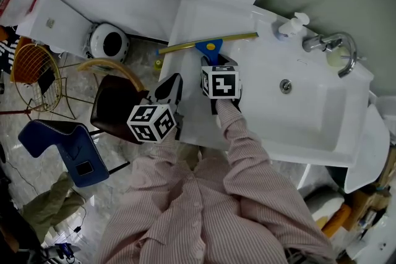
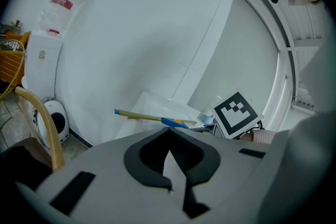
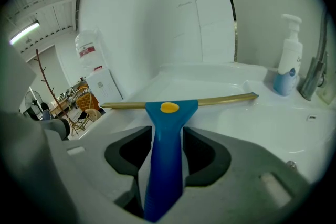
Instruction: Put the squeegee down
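Note:
The squeegee (image 1: 210,41), with a blue handle and a long brass-coloured blade, lies with its blade across the left rim of the white sink (image 1: 309,127). In the right gripper view the blue handle (image 3: 167,155) runs back between the jaws of my right gripper (image 3: 167,131), and a thin gap shows beside it, so the pads are off it. In the head view my right gripper (image 1: 215,60) sits just behind the blade. My left gripper (image 1: 173,80) hovers left of the sink, off its edge, shut and empty (image 2: 169,131).
A soap dispenser (image 1: 291,25) and a chrome faucet (image 1: 331,43) stand at the sink's far side, with the drain (image 1: 285,85) in the basin. Below left on the floor are a dark chair (image 1: 117,105), a wire basket (image 1: 37,71) and a round white appliance (image 1: 108,42).

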Demonstrator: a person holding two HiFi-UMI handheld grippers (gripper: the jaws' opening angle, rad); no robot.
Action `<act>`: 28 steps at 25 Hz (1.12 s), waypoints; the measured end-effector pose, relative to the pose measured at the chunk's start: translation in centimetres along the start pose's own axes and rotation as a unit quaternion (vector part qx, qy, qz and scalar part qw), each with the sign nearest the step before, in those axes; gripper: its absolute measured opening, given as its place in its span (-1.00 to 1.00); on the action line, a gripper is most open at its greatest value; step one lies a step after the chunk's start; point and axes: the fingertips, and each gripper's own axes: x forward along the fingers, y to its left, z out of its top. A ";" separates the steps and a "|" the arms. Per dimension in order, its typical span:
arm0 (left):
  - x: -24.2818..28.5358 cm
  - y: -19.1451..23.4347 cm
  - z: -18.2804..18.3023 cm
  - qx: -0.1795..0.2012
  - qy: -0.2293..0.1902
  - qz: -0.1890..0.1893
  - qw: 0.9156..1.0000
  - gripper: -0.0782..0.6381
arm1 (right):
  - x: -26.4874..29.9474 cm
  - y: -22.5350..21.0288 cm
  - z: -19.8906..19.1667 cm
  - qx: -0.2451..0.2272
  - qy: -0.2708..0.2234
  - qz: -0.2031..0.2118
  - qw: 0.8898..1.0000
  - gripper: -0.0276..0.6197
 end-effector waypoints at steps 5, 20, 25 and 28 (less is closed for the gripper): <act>-0.3 -0.4 0.2 0.002 -0.003 -0.004 1.000 -0.78 | -0.6 -0.1 0.4 0.014 -0.019 -0.003 1.000 -0.33; -1.7 -2.6 1.7 0.018 -0.018 -0.026 0.999 -0.78 | -6.9 0.1 4.1 0.021 -0.129 0.041 0.991 -0.50; -2.4 -3.5 2.9 0.035 -0.029 -0.039 0.998 -0.78 | -8.8 -0.7 4.9 0.026 -0.149 0.050 0.987 -0.83; -2.8 -3.8 3.8 0.043 -0.037 -0.044 0.997 -0.78 | -10.0 -1.3 5.4 0.031 -0.161 0.055 0.985 -0.90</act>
